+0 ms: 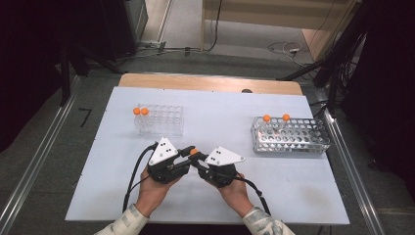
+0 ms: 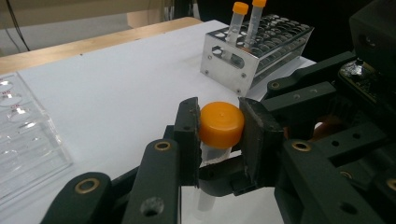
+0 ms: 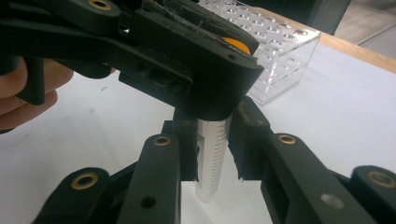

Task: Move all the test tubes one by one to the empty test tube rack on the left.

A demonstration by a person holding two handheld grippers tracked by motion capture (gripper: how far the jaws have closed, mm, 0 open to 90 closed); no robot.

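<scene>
A clear graduated tube [image 3: 214,158] with an orange cap [image 2: 221,123] is held upright just above the white table, between both hands at the front middle. My left gripper [image 2: 219,135] is shut on the cap, its pads pressing it from both sides. My right gripper [image 3: 215,144] is shut on the tube's body lower down, below the left jaws. In the high view the two grippers meet tip to tip around the cap [image 1: 194,152], with the left gripper [image 1: 188,154] on the left and the right gripper [image 1: 201,162] on the right.
A clear plastic rack [image 1: 160,120] at the back left carries two orange-capped tubes [image 1: 140,111] at its left end. A metal rack [image 1: 289,137] at the right holds two more capped tubes [image 1: 266,118]. The white table top [image 1: 293,186] ends close to the person's sleeves.
</scene>
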